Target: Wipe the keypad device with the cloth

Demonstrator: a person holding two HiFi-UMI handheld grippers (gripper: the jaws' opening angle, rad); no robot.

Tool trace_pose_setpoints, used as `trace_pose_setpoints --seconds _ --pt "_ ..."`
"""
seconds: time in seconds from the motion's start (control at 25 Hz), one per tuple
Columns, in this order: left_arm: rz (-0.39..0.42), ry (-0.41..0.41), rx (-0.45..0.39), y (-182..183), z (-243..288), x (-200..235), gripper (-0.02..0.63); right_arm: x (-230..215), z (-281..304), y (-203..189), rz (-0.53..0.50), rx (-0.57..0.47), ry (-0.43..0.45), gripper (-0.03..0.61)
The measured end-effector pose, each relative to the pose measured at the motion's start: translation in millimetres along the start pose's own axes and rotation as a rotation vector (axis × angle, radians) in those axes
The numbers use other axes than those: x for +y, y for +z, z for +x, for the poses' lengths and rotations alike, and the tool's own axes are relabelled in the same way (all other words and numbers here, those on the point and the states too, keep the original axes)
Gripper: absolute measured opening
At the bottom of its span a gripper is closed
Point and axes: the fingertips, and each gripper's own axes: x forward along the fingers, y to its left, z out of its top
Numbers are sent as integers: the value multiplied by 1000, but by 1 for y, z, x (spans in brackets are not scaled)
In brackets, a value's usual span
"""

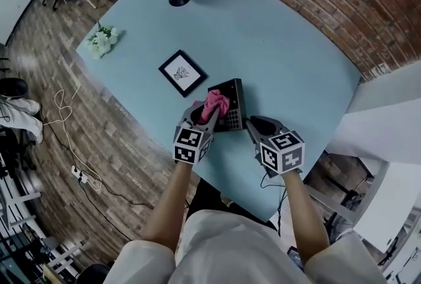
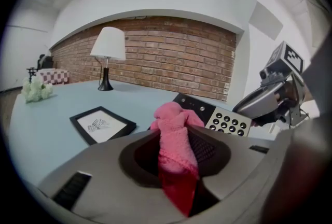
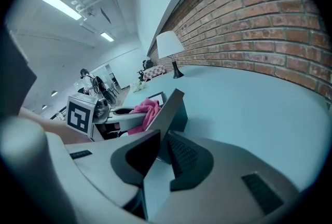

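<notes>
Resting near the edge of the table (image 1: pixel 263 33), the keypad device (image 1: pixel 232 94) is clamped at its side by the right gripper (image 1: pixel 255 125) while the cloth (image 1: pixel 215 104) is pinched in the left gripper (image 1: pixel 205 116) over it; the device could be tilted if excessive pressure is applied.

Right gripper (image 3: pixel 161 142) jaws clamp the near edge of the grey keypad device (image 3: pixel 175 106). Just behind it, a pink cloth (image 3: pixel 146 110) — bunched in the left gripper (image 3: pixel 120 113) — above the pale blue tabletop (image 3: pixel 249 98).
</notes>
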Motion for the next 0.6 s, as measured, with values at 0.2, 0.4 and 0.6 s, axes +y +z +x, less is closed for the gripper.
trace_pose_setpoints --seconds 0.2,0.4,0.6 --pt "-32 40 69 -23 -4 17 155 2 2 1 -10 1 9 67" --pt "-11 64 184 -47 -8 29 155 1 1 0 -7 -3 4 63" --pt "-45 86 151 -29 -17 32 153 1 2 1 -27 8 2 79"
